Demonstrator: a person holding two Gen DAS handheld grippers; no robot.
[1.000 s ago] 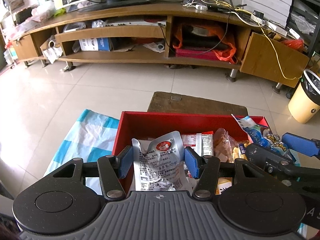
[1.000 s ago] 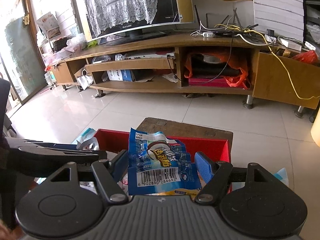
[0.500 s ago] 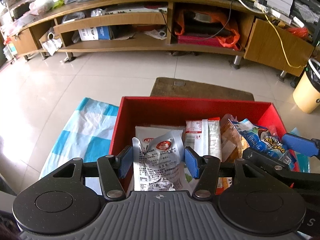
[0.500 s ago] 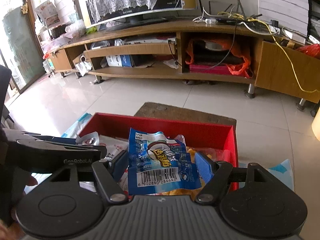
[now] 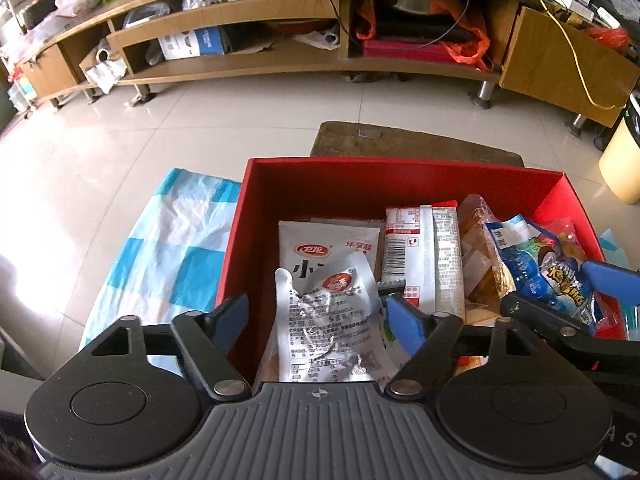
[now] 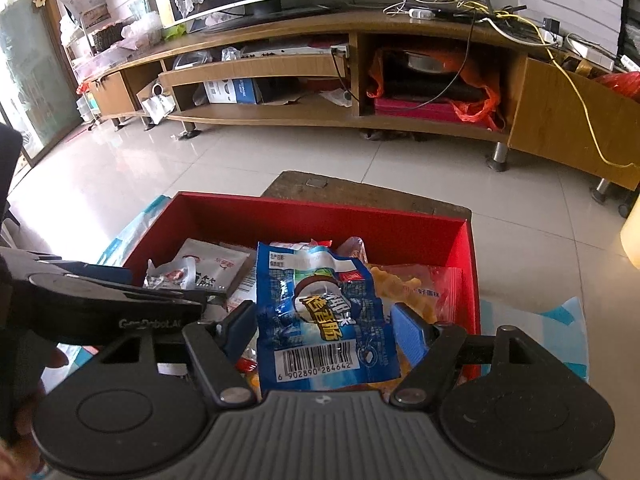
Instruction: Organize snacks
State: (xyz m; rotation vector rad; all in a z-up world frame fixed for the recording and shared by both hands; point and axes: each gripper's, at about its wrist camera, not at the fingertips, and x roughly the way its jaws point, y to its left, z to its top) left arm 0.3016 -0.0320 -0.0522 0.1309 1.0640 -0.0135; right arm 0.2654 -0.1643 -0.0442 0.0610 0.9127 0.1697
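Note:
A red box (image 5: 296, 188) holds several snack packets. My left gripper (image 5: 320, 316) hangs over the box's left half; a crumpled silver packet (image 5: 332, 320) lies between its parted blue fingers, and the left finger no longer touches it. My right gripper (image 6: 324, 328) is over the box's right half (image 6: 470, 264), its fingers on a blue packet (image 6: 324, 312) with a barcode. The blue packet also shows in the left wrist view (image 5: 540, 268). A white packet (image 5: 320, 244) and a red-white packet (image 5: 416, 248) lie in the box.
The box sits on a blue-and-white checked sheet (image 5: 172, 248) with a brown mat (image 5: 416, 140) behind it. A long wooden TV cabinet (image 6: 360, 80) runs along the back. A yellow bin (image 5: 622, 160) stands at the right on the tiled floor.
Both grippers have lowered and tilted down over the red box. The left gripper's fingers have spread apart from the silver packet. The right gripper still holds the blue packet.

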